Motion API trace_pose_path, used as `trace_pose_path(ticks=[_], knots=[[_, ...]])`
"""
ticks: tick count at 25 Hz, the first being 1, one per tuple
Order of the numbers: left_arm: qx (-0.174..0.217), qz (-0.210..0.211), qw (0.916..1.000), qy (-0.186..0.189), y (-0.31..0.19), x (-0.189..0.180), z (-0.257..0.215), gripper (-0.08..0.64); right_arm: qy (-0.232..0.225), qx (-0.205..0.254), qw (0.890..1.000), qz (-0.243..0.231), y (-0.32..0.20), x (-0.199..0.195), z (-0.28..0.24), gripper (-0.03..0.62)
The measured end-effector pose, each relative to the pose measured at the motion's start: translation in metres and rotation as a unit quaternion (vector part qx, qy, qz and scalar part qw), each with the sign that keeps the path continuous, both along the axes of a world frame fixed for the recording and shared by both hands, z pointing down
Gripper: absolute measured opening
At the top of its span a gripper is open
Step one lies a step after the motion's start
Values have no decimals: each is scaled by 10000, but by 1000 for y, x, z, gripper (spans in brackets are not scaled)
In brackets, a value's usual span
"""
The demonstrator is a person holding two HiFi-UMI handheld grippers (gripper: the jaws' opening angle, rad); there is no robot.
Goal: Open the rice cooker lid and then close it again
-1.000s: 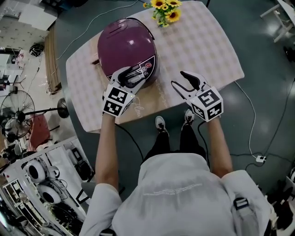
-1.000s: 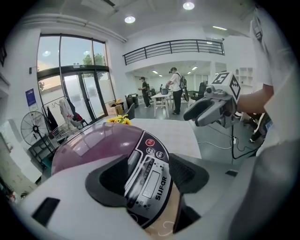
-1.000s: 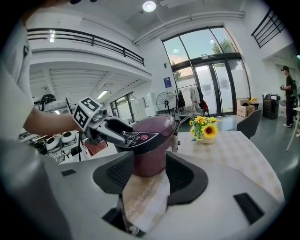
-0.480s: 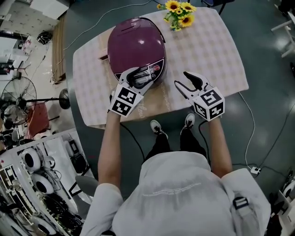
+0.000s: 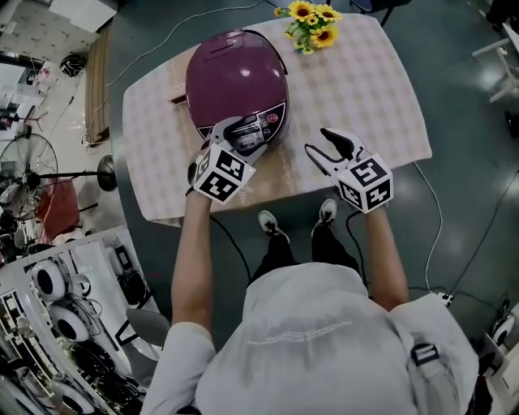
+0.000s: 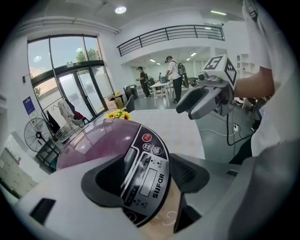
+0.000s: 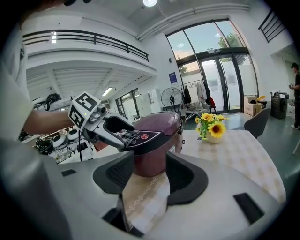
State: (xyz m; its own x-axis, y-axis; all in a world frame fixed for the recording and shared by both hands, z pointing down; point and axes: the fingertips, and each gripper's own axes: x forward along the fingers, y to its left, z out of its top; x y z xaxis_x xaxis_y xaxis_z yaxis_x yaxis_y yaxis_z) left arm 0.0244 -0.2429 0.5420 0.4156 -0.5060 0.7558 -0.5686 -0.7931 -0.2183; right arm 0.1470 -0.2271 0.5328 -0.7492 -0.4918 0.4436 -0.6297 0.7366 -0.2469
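Two grippers work at the near edge of the table [image 5: 369, 89]. The left gripper [image 5: 242, 134] has its jaws spread, straddling the control panel [image 6: 147, 173] on the front of the purple rice cooker [image 5: 235, 73], whose lid is down. The cooker stands on the table's left half, close to the near edge. The right gripper [image 5: 318, 139], jaws apart and empty, hovers over the bare cloth right of the cooker. Sunflowers [image 5: 308, 18] stand at the far edge.

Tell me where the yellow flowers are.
In the head view, the yellow flowers stand at the far edge of the table, right of the purple rice cooker.
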Motion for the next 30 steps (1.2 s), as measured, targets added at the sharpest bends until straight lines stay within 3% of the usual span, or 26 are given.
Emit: trace_pose_path(ticks=[10, 18, 30], knots=[[-92, 121, 9989, -447, 3, 2, 6, 322, 100, -67, 9999, 48, 13, 10, 8, 227], [165, -3, 9995, -256, 0, 4, 7, 327, 109, 19, 9999, 44, 14, 12, 3, 227], [186, 253, 9969, -719, -2, 7, 15, 364, 237, 506, 9984, 120, -4, 20, -36, 225]])
